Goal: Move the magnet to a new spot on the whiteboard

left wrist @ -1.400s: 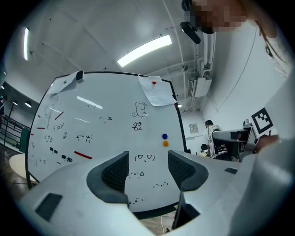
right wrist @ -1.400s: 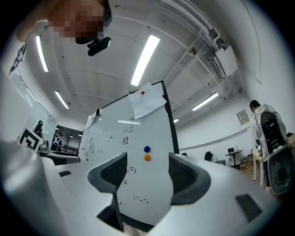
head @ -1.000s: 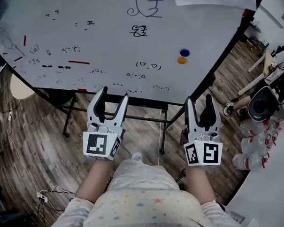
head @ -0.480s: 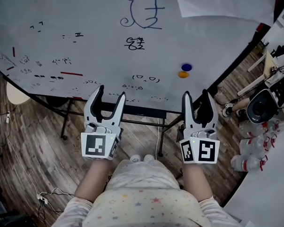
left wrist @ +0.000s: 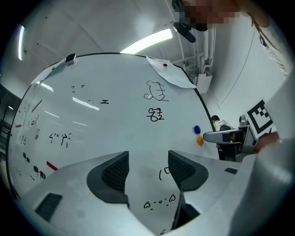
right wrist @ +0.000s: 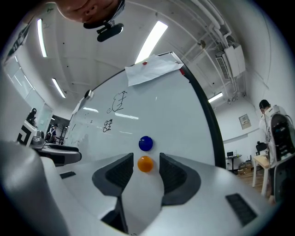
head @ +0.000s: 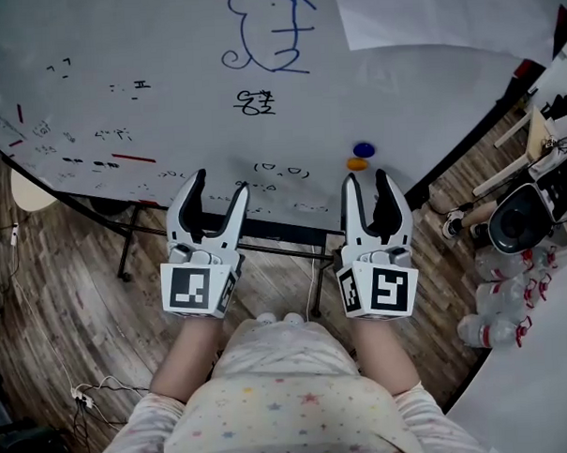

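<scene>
A large whiteboard (head: pixel 163 48) on a black metal stand stands over a wooden floor (head: pixel 71 305). The board carries scattered marker scribbles, a blue doodle near the top and a few short red strokes on its left side. A sheet of paper (head: pixel 443 17) hangs at its upper right corner. Near the board's lower right edge sit two round magnets, touching or nearly so: a blue magnet (head: pixel 364 150) and, just below it, an orange magnet (head: pixel 359 163). Plastic bottles (head: pixel 499 329) stand on the floor to the right.

The person holds both grippers out toward the board's lower edge. The right gripper (head: pixel 367 181) has its jaws apart, tips just short of the orange magnet, which lines up in the gap between them without being clamped. The left gripper (head: pixel 219 182), well apart from the magnets, also has its jaws apart, with only scribbled board showing between them.
</scene>
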The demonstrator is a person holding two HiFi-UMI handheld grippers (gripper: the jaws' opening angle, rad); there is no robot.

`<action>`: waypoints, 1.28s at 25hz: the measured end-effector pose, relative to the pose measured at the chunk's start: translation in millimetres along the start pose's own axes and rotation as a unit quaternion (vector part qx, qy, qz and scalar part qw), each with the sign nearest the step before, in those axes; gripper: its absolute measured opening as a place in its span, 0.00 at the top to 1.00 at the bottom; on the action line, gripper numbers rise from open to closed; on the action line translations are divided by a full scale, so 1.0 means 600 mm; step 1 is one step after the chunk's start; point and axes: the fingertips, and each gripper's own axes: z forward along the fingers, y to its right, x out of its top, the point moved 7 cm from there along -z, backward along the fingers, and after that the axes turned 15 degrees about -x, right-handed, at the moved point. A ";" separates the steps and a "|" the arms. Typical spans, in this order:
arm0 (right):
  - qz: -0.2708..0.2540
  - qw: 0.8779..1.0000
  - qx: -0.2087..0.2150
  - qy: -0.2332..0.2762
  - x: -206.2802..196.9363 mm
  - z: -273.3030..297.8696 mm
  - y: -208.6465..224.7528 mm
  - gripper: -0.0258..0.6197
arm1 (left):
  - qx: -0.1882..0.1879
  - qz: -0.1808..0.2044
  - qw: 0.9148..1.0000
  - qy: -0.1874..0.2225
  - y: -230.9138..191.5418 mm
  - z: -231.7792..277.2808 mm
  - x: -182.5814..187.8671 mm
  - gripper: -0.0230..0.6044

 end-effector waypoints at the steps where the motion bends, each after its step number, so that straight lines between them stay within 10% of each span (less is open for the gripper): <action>1: -0.005 1.000 -0.003 0.001 -0.002 0.005 -0.003 0.69 | 0.002 0.000 1.000 0.000 -0.001 0.001 -0.001 0.57; 32: -0.061 0.997 -0.050 0.012 -0.020 0.023 -0.025 0.77 | 0.005 -0.010 1.000 -0.003 -0.013 0.012 -0.011 0.57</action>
